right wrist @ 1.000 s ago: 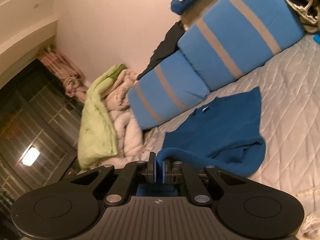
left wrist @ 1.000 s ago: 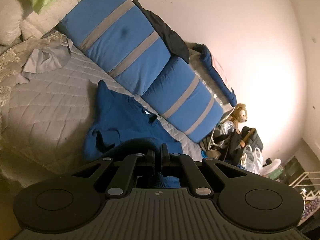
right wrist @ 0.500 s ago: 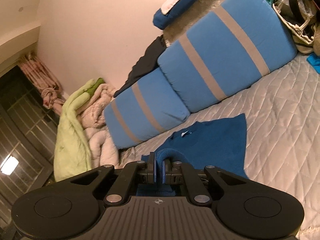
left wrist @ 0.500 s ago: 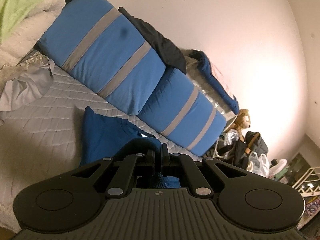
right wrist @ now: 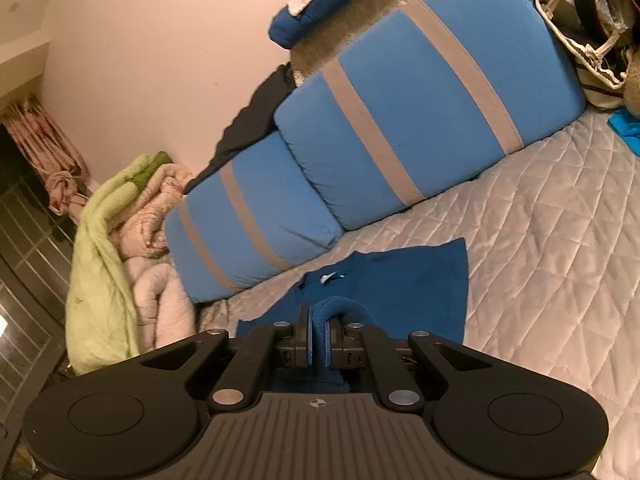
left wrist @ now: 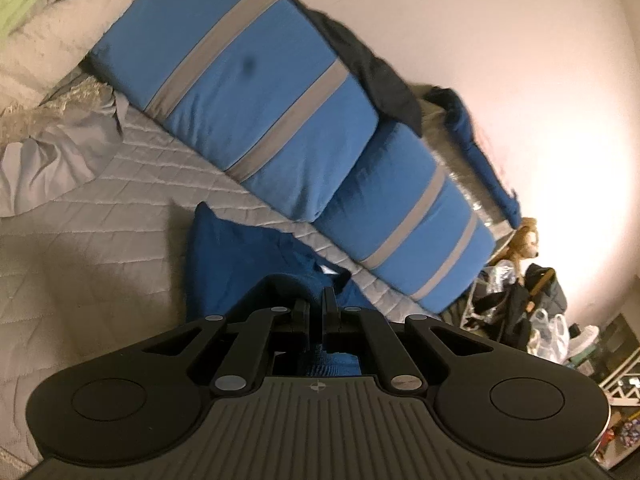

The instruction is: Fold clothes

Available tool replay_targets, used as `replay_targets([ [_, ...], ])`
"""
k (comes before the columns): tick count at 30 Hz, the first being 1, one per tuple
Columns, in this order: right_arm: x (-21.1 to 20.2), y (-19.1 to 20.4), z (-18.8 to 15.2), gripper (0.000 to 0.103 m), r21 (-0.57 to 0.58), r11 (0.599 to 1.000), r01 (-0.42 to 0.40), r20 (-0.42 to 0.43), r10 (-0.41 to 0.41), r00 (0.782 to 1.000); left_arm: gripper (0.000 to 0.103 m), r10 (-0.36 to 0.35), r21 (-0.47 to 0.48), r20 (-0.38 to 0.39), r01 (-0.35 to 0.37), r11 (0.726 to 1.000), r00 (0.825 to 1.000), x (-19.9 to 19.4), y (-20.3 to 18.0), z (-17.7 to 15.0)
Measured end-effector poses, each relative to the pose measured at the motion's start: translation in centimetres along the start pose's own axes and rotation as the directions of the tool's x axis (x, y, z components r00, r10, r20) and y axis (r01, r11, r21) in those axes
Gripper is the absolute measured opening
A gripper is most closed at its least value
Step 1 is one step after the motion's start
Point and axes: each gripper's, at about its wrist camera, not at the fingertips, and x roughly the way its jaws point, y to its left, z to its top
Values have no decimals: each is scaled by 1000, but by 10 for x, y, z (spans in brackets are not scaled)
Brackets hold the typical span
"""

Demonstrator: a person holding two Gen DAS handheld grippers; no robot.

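Grippers, left (left wrist: 316, 312) and right (right wrist: 319, 334), each clenched on a bunched fold of the dark blue shirt (right wrist: 408, 280), whose body lies spread on the quilted grey bedspread (right wrist: 540, 232) just before two blue pillows with grey stripes (right wrist: 400, 120) against the wall.

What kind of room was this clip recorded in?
Most likely a bedroom in a home. The dark blue garment lies on a quilted mattress, blue striped cushions line the wall, piled bedding sits at one end, and a stuffed toy at the other.
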Motion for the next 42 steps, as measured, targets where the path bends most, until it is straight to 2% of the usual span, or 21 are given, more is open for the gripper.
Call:
replay_targets([
  [7,35,-20,3,8,11,999,50,-33,-49,998,5,40,-21,-41,-41,999,998,30,19,2],
  [13,61,-33,9,8,20,997,79,-46,-78,996,5,53,-40,-50,-55,998,997,54,30,16],
  [27,130,-59,49,8,37,993,110,-24,-109,994,5,103,-20,-47,-105,994,994,121,45,52],
  [32,166,-78,46,11,59,984,170,-86,-165,983,14,177,-57,-105,-184,981,978,156,69,44],
  [33,171,-82,42,16,69,980,185,-100,-178,979,23,190,-77,-123,-200,977,974,160,74,41],
  [35,178,-91,35,41,91,973,210,-121,-199,973,33,186,-114,-124,-200,973,975,160,82,35],
  [36,177,-93,33,65,101,973,209,-118,-196,973,37,161,-130,-113,-175,976,980,157,85,31],
  [37,173,-93,31,77,109,974,200,-112,-188,976,41,143,-142,-108,-158,977,984,152,86,28],
  [42,156,-93,27,77,138,978,158,-109,-144,984,45,126,-156,-117,-143,977,985,133,85,19],
])
